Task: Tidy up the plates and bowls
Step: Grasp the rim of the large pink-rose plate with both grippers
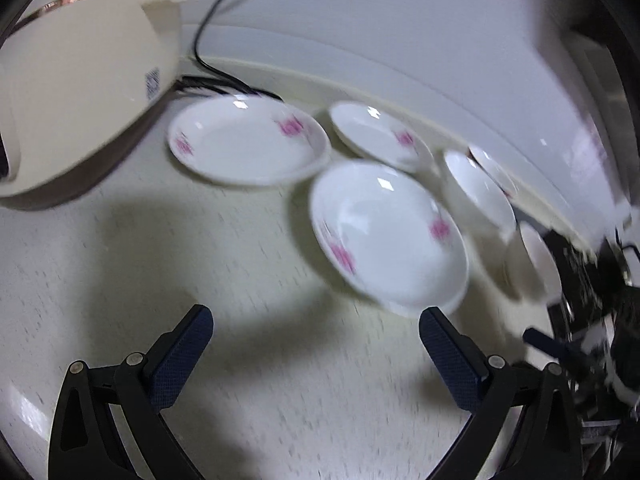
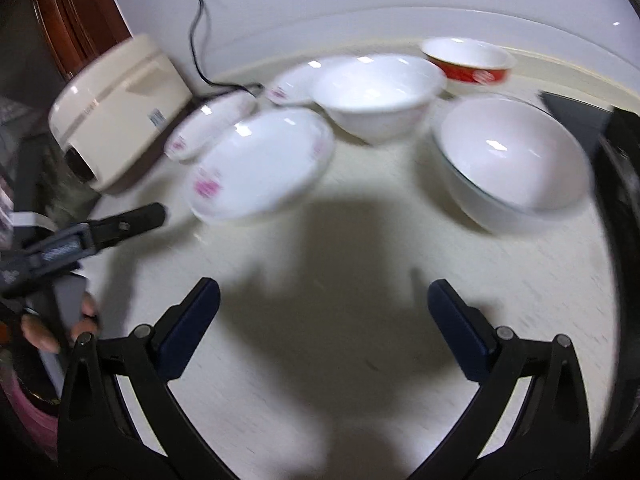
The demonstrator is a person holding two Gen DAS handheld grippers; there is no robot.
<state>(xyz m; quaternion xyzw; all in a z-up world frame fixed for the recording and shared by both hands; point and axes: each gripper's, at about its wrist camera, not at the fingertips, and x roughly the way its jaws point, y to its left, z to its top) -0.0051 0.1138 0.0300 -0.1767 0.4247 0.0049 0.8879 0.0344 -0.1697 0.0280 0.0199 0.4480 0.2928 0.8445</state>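
Three white plates with pink flowers lie on the pale counter: a near plate [image 1: 388, 232] [image 2: 262, 166], a left plate [image 1: 248, 142] [image 2: 210, 126] and a far plate [image 1: 380, 134] [image 2: 290, 82]. To their right stand a plain white bowl [image 2: 376, 94] [image 1: 478, 192], a bigger white bowl [image 2: 512, 164] [image 1: 532, 258] and a red bowl [image 2: 468, 60]. My left gripper [image 1: 316, 328] is open just short of the near plate, nothing between its fingers; its tip [image 2: 148, 214] shows left in the right wrist view. My right gripper [image 2: 324, 300] is open over bare counter. Both views are blurred.
A cream rice cooker [image 1: 80, 92] [image 2: 116, 108] stands at the left with a black cord [image 1: 208, 60] running up the white wall. A dark object [image 2: 616, 152] borders the counter on the right. A hand [image 2: 40, 332] holds the left gripper's handle.
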